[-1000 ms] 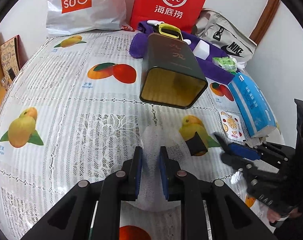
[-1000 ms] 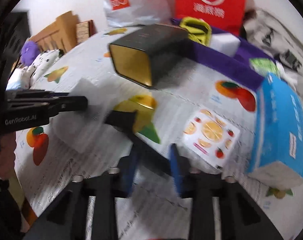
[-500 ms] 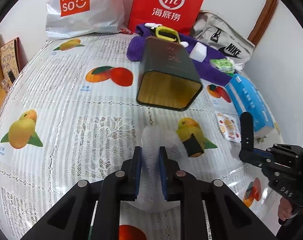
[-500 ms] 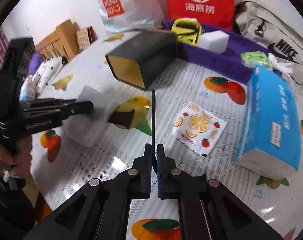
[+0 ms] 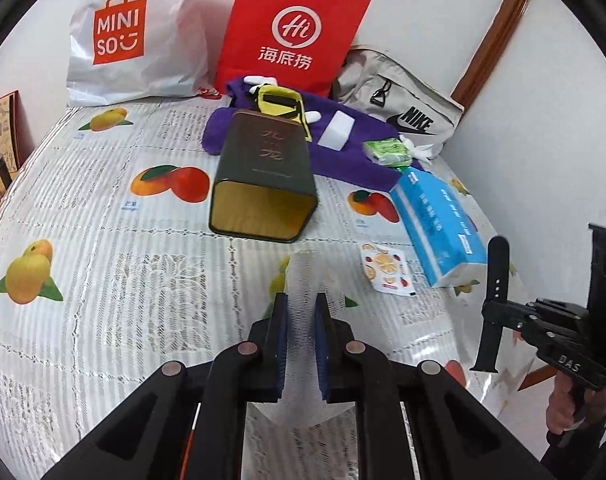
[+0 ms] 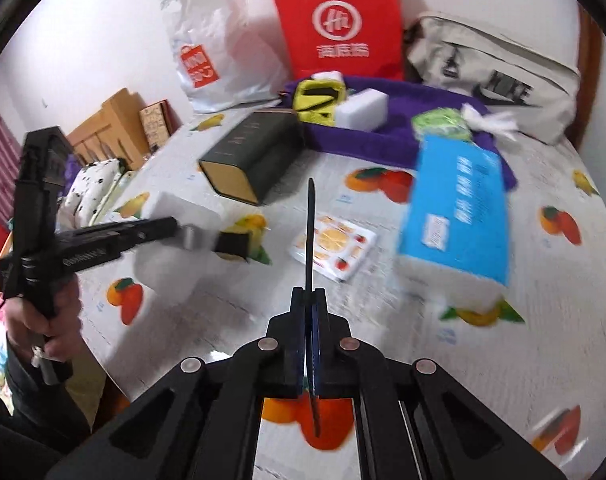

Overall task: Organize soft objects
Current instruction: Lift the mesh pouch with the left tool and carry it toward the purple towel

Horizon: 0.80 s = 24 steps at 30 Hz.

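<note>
Foam netting (image 5: 303, 280), light and squashy, is yielding between the left gripper (image 5: 300, 320) jaws above the tabletop (image 5: 103, 240); right gripper (image 6: 309, 320) jaws are pinching a thin, floppy black strap (image 6: 311, 232) mid-length.

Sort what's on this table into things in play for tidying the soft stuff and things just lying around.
In play:
white foam mesh sleeve, clamped in the left hand-held gripper
black rubber watch strap, pinched in the right hand-held gripper
dark green open tin box

Lying around:
blue tissue pack
fruit-print sachet
red paper bag
</note>
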Each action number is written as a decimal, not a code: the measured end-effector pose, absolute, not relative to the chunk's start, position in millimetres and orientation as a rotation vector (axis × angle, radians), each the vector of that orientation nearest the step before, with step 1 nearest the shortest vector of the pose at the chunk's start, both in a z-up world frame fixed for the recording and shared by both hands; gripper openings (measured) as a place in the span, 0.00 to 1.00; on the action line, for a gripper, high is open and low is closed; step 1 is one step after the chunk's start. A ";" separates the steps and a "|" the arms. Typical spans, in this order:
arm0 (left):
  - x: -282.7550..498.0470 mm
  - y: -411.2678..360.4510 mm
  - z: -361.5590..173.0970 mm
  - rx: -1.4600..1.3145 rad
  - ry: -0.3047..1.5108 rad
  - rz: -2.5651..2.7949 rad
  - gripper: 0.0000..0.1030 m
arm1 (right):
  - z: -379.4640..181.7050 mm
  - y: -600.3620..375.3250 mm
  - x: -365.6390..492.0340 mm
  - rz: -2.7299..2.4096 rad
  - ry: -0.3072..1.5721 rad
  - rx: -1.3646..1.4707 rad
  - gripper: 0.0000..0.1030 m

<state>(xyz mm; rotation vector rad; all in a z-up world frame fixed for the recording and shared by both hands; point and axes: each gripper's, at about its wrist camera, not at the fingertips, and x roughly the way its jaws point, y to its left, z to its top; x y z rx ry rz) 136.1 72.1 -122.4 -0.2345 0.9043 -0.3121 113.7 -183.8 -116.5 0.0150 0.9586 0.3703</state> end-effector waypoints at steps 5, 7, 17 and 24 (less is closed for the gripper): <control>129.7 68.9 -114.5 -0.240 0.895 -0.316 0.11 | -126.9 -212.2 107.4 0.305 0.983 0.043 0.03; 129.5 71.8 -114.7 -0.235 0.910 -0.281 0.11 | -129.0 -219.8 105.8 0.296 0.985 0.057 0.03; 119.0 87.2 -143.0 -0.226 0.989 -0.198 0.11 | -139.8 -224.1 102.6 0.327 0.982 0.084 0.03; 121.9 75.8 -133.5 -0.208 0.969 -0.211 0.11 | -141.5 -227.9 103.0 0.314 0.984 0.080 0.03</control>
